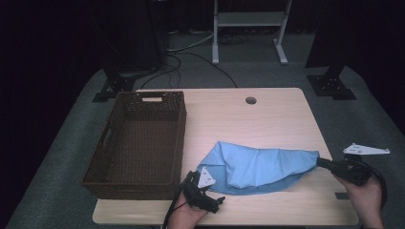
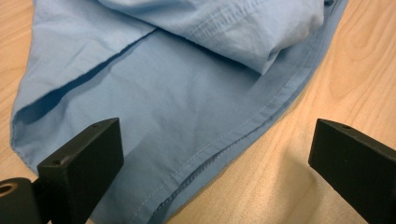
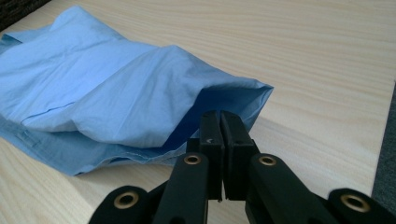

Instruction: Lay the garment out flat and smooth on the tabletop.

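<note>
Lying crumpled on the table (image 1: 267, 114), blue cloth (image 1: 258, 167), left gripper (image 1: 203, 191) jaws apart, right gripper (image 3: 222, 126) jaws together.

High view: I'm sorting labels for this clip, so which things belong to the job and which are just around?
In the job:
blue cloth
left tool, open at its hem
right tool, shut at its far end

Just around:
basket
table
white stand

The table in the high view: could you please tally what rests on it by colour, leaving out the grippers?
Blue: 1, the cloth
Brown: 1, the woven basket
Total: 2, both on the table
</note>
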A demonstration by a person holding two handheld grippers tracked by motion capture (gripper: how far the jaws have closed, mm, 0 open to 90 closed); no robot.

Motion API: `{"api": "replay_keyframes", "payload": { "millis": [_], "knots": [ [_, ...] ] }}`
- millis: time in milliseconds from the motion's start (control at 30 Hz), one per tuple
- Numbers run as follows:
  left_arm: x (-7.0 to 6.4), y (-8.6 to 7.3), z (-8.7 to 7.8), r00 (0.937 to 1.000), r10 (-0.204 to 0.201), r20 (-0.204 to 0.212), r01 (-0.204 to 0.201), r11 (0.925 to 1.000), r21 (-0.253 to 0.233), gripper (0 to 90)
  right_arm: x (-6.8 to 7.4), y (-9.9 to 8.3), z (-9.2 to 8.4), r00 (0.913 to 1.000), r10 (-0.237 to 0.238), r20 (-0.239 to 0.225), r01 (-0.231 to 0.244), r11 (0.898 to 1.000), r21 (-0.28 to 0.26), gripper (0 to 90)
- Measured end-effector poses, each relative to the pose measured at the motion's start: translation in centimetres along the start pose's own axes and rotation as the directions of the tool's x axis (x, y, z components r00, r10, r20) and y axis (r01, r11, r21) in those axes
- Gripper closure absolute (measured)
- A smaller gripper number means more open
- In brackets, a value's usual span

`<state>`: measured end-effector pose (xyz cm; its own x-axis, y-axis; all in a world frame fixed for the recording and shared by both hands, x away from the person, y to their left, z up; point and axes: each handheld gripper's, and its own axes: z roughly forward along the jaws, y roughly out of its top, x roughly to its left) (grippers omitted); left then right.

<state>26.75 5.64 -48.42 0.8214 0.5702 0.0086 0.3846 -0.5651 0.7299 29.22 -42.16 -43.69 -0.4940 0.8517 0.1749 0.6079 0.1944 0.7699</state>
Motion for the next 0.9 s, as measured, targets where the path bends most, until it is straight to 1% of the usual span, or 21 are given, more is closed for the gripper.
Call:
{"api": "replay_keyframes", "payload": {
  "millis": [100, 233, 300, 400, 433, 467, 533, 700, 900],
  "knots": [
    [-0.1, 0.0, 0.1, 1.0000, 0.008, -0.002, -0.008, 0.9999, 0.012, 2.0, 0.0, -0.5, -0.2, 1.0000, 0.001, 0.000, -0.001, 1.000, 0.006, 88.9],
    [0.1, 0.0, 0.0, 1.0000, -0.006, -0.005, 0.006, 1.0000, -0.005, 2.0, 0.0, -1.3, -0.3, 1.0000, 0.003, 0.000, -0.003, 1.000, 0.018, 88.9],
    [0.1, 0.0, 0.0, 0.9999, -0.007, -0.008, 0.007, 1.0000, -0.006, 2.0, 0.0, -1.6, -0.4, 1.0000, 0.004, 0.001, -0.004, 1.000, 0.022, 88.9],
    [0.1, 0.1, 0.1, 0.9997, -0.004, -0.023, 0.004, 1.0000, -0.003, 1.6, 0.0, -1.8, -0.4, 1.0000, 0.004, 0.000, -0.004, 1.000, 0.026, 88.9],
    [0.1, 0.2, 0.2, 0.9996, 0.001, -0.030, -0.001, 1.0000, 0.007, 0.8, 0.0, -2.1, -0.5, 1.0000, 0.002, 0.000, -0.002, 1.000, 0.030, 88.9],
    [0.1, 0.2, 0.2, 0.9996, 0.001, -0.030, -0.001, 1.0000, 0.007, 0.8, 0.0, -2.1, -0.5, 1.0000, 0.002, 0.000, -0.002, 1.000, 0.030, 88.9],
    [0.1, 0.2, 0.3, 0.9994, -0.001, -0.033, 0.001, 0.9999, 0.015, 0.8, 0.1, -2.3, -0.5, 1.0000, 0.000, -0.001, 0.000, 0.999, 0.034, 88.9],
    [0.2, 0.2, 0.4, 0.9993, -0.019, -0.030, 0.020, 0.9996, 0.021, 0.7, 0.2, -2.7, -0.7, 1.0000, -0.010, 0.000, 0.009, 0.999, 0.039, 88.8],
    [0.2, 0.3, 0.4, 0.9991, -0.024, -0.035, 0.025, 0.9995, 0.021, 0.7, 0.3, -3.4, -0.7, 0.9997, -0.025, 0.008, 0.024, 0.998, 0.054, 88.2]
  ]
}}
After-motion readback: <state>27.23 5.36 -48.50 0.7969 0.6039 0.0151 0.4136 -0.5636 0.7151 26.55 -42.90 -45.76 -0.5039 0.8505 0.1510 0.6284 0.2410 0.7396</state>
